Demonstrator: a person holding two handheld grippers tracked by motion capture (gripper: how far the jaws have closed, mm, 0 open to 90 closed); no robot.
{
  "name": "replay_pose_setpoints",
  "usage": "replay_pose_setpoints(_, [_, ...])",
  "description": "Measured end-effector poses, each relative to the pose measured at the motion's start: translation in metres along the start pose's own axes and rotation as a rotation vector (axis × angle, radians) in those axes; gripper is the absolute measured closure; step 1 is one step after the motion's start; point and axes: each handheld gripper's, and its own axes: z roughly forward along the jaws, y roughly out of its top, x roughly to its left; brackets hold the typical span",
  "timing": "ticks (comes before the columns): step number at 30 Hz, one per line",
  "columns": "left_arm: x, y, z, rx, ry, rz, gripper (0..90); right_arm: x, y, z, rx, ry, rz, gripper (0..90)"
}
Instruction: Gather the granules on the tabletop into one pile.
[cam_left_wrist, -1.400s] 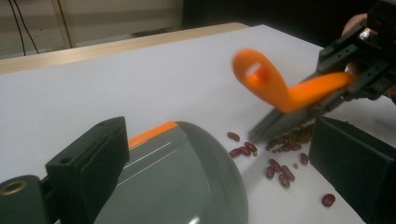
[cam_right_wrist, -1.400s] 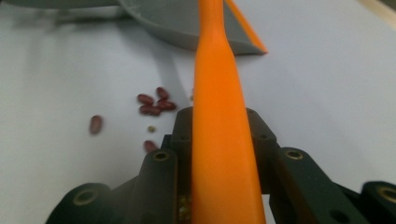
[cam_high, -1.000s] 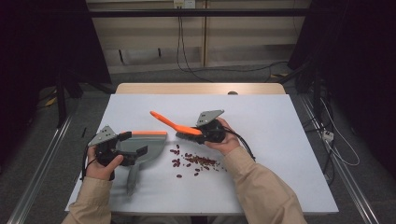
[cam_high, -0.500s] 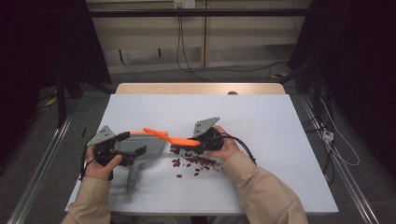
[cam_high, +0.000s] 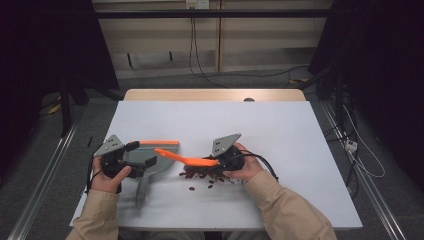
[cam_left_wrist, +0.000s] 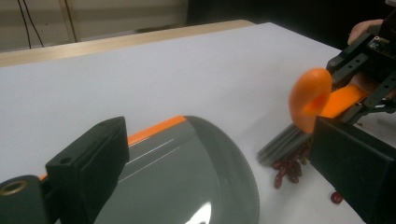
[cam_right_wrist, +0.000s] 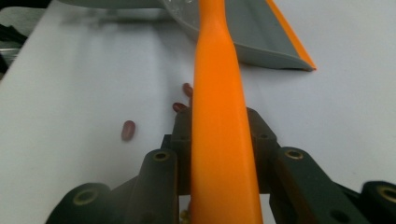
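Note:
A grey dustpan (cam_high: 150, 167) with an orange lip lies at the table's near left. My left gripper (cam_high: 141, 154) is shut on it, one jaw on each side of the pan body (cam_left_wrist: 187, 182). My right gripper (cam_high: 220, 162) is shut on the orange handle of a brush (cam_high: 187, 159). That handle (cam_right_wrist: 219, 93) runs out between the jaws toward the pan. The brush's grey bristles (cam_left_wrist: 280, 144) rest on a heap of red beans (cam_high: 202, 175) just right of the pan. A few stray beans (cam_right_wrist: 128, 129) lie apart from the heap.
The white table (cam_high: 280, 120) has bare room behind and to the right of both hands. Its near edge is close below the forearms. A black cable (cam_high: 265, 165) trails from the right gripper. Dark floor, rails and cables surround the table.
The brush, raised and tilted up a second ago, has come down and nearer, with its bristles now on the beans. The left gripper and the dustpan have stayed put.

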Motion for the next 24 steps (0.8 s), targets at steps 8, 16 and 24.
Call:
replay_pose_setpoints(8, [-0.001, 0.000, 0.001, 0.006, -0.004, 0.006, 5.3, -0.005, 0.002, -0.008, -0.077, -0.098, 0.094, 70.9])
replay_pose_setpoints(16, [-0.001, 0.000, 0.001, 0.006, -0.004, 0.005, 5.3, 0.005, 0.011, -0.019, -0.156, -0.263, 0.300, 71.0])
replay_pose_setpoints(24, [-0.004, 0.000, 0.002, 0.008, -0.005, 0.015, 5.3, 0.044, 0.019, -0.017, -0.228, -0.323, 0.423, 71.0])
